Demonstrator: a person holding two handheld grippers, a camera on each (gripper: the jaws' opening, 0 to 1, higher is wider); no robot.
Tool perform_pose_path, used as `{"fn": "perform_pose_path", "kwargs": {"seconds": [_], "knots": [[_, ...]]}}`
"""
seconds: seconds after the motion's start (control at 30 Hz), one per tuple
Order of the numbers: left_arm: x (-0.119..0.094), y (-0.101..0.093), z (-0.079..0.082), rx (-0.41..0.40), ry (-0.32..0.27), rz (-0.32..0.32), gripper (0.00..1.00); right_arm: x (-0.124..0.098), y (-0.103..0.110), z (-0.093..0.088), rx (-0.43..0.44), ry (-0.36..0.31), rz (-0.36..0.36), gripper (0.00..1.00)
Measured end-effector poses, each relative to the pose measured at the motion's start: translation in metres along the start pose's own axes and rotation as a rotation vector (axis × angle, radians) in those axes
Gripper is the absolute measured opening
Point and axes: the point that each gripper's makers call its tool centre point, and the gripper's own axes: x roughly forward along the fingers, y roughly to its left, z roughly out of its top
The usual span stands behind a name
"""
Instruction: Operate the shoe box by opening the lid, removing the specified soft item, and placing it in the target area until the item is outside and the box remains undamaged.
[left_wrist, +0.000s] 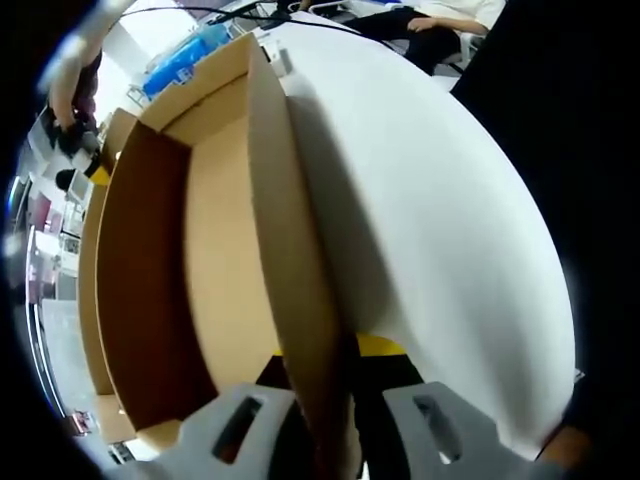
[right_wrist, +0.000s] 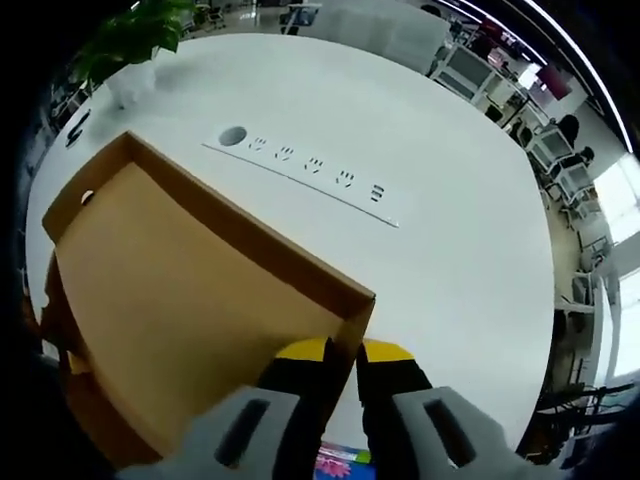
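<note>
With both my left claw (left_wrist: 325, 425) and right claw (right_wrist: 340, 420) pinched shut on the lid (right_wrist: 190, 290), I'm mid-opening; next, swing it fully back off the box (left_wrist: 140, 290), gently.

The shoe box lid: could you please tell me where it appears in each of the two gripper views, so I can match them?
Left gripper view: the lid runs edge-on from top centre down between the left gripper jaws, beside the open box.
Right gripper view: the lid spreads as a broad brown panel across left and centre, its corner between the right gripper jaws.
Shared landmark: the white table.
</note>
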Motion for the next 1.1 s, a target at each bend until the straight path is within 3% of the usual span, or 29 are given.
{"fn": "perform_pose_path", "kwargs": {"seconds": [1.1], "knots": [[0.0, 0.0, 0.0, 0.006, 0.009, 0.003, 0.08, -0.047, -0.003, 0.008, 0.003, -0.109, -0.066, 0.08]]}}
